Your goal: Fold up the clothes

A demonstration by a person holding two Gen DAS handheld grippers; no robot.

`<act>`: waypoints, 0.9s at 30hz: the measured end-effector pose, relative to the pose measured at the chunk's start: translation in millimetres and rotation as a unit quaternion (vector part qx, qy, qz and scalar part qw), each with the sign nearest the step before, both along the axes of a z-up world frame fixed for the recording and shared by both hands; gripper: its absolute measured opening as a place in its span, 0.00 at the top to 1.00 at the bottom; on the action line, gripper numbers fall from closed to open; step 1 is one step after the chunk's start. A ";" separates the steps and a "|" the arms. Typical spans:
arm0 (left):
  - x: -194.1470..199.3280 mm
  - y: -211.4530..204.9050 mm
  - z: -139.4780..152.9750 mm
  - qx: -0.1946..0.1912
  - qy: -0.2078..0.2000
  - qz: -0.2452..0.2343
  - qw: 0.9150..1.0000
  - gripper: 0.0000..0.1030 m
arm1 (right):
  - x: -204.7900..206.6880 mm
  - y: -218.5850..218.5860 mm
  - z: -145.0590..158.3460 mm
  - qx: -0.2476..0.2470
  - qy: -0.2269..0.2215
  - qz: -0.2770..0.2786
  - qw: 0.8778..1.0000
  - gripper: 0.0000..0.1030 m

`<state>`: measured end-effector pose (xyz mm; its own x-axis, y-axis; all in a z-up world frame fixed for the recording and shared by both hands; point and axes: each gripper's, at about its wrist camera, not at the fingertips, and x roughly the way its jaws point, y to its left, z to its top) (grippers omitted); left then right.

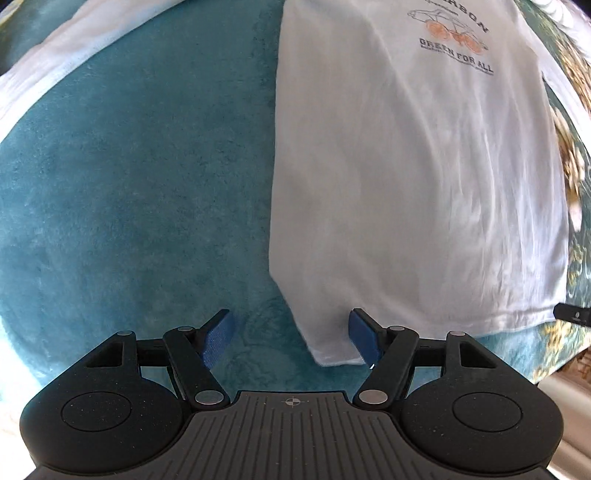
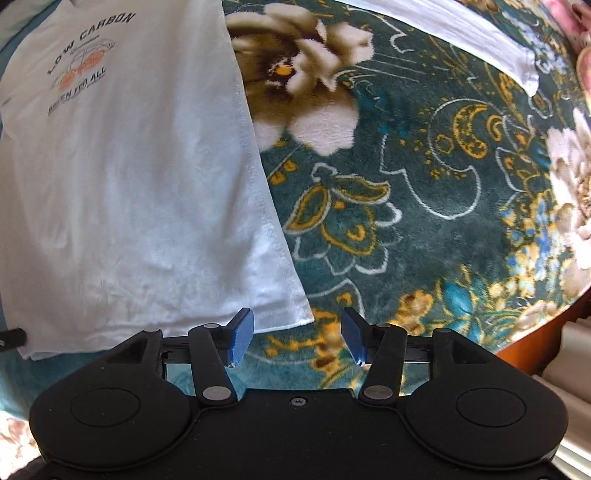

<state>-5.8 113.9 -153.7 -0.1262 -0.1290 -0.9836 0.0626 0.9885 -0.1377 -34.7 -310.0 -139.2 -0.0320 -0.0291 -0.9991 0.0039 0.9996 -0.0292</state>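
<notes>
Bare teal blanket [image 1: 129, 184] left of my folded shirt [image 1: 406, 184], free to pass. Floral blanket [image 2: 424, 184] open on the right. Far white cloth [image 2: 461, 26] bounds it.

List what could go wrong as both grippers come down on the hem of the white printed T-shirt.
1. The left gripper straddles only the white printed T-shirt's corner; it may slip out.
2. The right gripper sits at the other corner, half over the plush floral blanket, and may pinch that too.

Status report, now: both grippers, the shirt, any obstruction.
Left gripper open, straddling hem corner of white T-shirt. Right gripper open at the opposite hem corner, nothing gripped. Shirt sides folded in, flat on blanket. No obstruction seen.
</notes>
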 end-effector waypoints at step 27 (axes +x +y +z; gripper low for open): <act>-15.2 51.1 25.0 0.089 0.010 0.080 0.993 0.91 | 13.0 -19.1 -12.1 0.027 0.008 0.021 0.999 0.92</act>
<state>-21.1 165.0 -128.6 -0.1371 0.0269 -0.9902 -0.0981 0.9944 0.0406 -21.7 -329.1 -151.3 -0.0471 0.0242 -0.9986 -0.0386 0.9989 0.0260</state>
